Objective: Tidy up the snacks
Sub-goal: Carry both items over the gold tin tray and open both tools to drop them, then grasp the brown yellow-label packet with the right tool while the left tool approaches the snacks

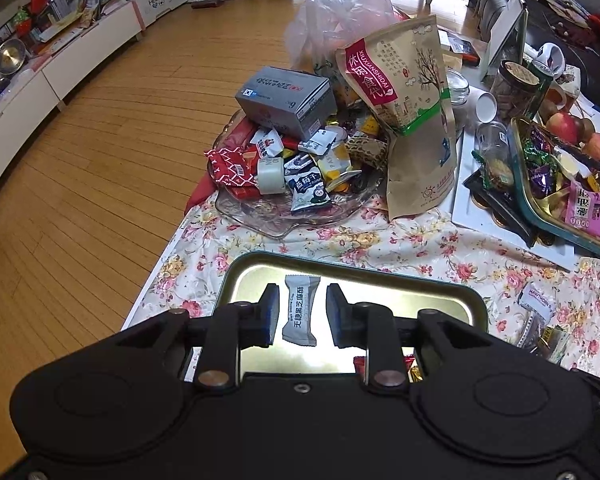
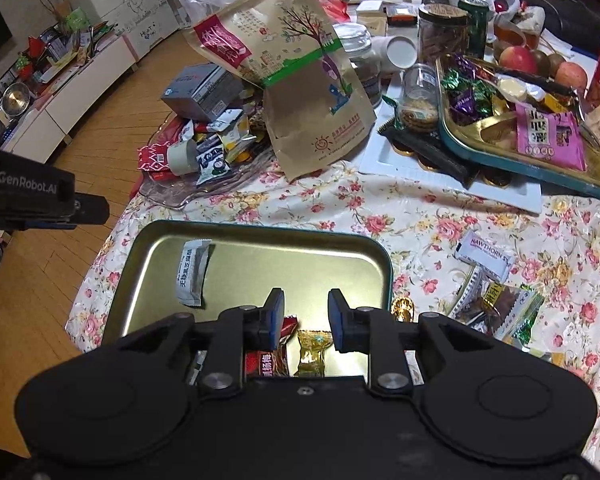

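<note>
My left gripper (image 1: 302,312) released, sesame-crisp packet (image 1: 300,310) loose between pads. Right gripper (image 2: 305,316) released over gold candy (image 2: 312,350). Tin tray (image 2: 384,276) holds maybe three snacks (early days); hawthorn packet (image 2: 485,258) at 3 o'clock waits.

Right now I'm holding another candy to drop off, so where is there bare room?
The gold tin tray is mostly bare: only a white sachet at its far left and a red packet and gold candy at its near edge. The floral cloth between tray and glass dish is free. The dish and the right-hand snack tray are crowded.
</note>
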Motion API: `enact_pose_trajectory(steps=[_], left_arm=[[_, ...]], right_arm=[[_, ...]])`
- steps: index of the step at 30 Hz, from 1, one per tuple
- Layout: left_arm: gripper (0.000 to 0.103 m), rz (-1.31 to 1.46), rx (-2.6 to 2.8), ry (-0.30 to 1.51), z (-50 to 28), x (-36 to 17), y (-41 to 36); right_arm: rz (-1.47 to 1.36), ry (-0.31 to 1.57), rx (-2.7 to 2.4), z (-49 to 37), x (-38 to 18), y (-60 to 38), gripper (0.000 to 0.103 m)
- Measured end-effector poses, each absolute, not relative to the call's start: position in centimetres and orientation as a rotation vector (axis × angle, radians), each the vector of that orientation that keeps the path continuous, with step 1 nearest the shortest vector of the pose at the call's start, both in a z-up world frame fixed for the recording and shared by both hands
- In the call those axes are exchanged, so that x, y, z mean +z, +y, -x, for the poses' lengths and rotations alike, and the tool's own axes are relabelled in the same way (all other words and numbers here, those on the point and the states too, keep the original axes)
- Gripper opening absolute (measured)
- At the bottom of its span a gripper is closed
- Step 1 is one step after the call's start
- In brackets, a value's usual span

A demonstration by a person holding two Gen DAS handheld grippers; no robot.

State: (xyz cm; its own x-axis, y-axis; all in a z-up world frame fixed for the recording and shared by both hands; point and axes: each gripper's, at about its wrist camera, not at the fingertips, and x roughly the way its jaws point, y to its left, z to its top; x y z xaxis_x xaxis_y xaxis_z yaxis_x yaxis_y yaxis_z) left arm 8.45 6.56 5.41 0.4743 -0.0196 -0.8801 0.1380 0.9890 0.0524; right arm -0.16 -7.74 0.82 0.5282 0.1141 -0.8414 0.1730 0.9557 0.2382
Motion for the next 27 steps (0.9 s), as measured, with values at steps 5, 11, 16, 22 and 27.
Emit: enact_pose_trajectory(steps=[5, 11, 16, 22, 27], left_arm=[[0.036, -0.126, -0.087, 1.069, -8.4, 5.3, 6.4], [0.036, -0.144, -0.105, 1.086, -8.2, 5.1, 5.7], [0.046, -0.168, -0.119, 1.103, -8.0, 4.8, 4.7], [0.049, -0.206, -0.162, 1.118, -7.2, 4.4, 2.9], [0.049, -0.220, -0.220, 1.152, -6.7, 3.9, 1.0]], right_arm=[[-0.315, 1.037, -0.032, 0.2, 0.6, -7.8, 0.026], [-0.329, 1.078, -0.033, 0.1, 0.1, -8.0, 0.026], [-0.350, 1.106, -0.040, 0.3, -0.2, -8.7, 0.026], [-0.392, 1.160, -0.072, 0.6, -0.9, -10.4, 0.027], [-0.427, 1.177, -0.101, 1.3, -1.4, -12.3, 0.027]])
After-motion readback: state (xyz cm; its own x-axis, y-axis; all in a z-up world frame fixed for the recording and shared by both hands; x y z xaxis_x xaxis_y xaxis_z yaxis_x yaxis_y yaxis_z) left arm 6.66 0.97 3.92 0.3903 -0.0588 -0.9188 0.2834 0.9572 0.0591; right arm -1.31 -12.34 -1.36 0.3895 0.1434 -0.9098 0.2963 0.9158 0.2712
